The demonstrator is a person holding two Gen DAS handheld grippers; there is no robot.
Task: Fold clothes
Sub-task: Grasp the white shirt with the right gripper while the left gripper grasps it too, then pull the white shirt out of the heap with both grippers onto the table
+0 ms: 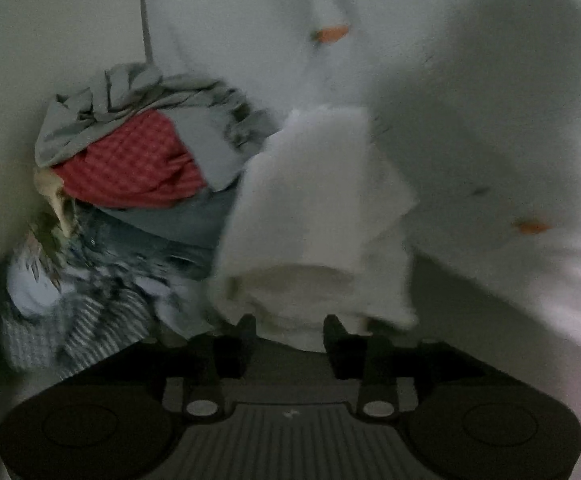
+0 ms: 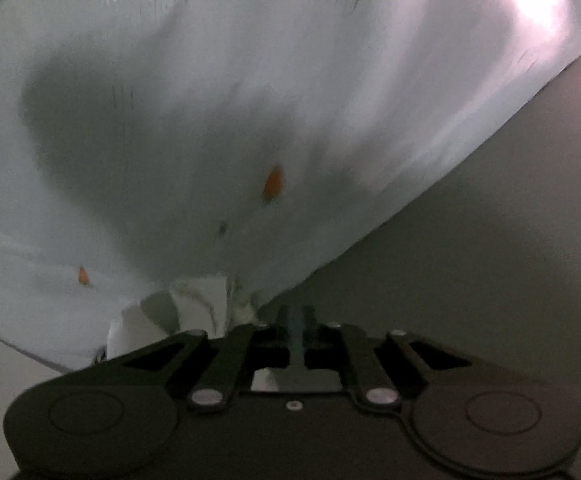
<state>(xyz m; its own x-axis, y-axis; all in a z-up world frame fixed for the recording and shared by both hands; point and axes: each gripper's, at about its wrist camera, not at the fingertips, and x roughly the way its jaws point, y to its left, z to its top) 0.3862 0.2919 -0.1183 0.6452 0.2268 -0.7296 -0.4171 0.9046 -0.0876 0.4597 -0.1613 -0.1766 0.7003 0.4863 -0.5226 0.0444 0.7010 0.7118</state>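
Observation:
In the left wrist view a folded white cloth (image 1: pixel 314 216) lies blurred right in front of my left gripper (image 1: pixel 290 332). Its lower end reaches down between the two dark fingers, which stand apart and do not press on it. In the right wrist view my right gripper (image 2: pixel 296 316) has its fingers drawn close together over a grey surface (image 2: pixel 470 260). A crumpled white fold (image 2: pixel 194 304) of the spotted sheet (image 2: pixel 210 120) sits just left of the fingertips; nothing shows between them.
A heap of unfolded clothes (image 1: pixel 130 168) is stacked at the left, with grey, red checked, denim and striped pieces. The white sheet with orange spots (image 1: pixel 490 120) covers the right side. A pale wall (image 1: pixel 30 60) rises behind the heap.

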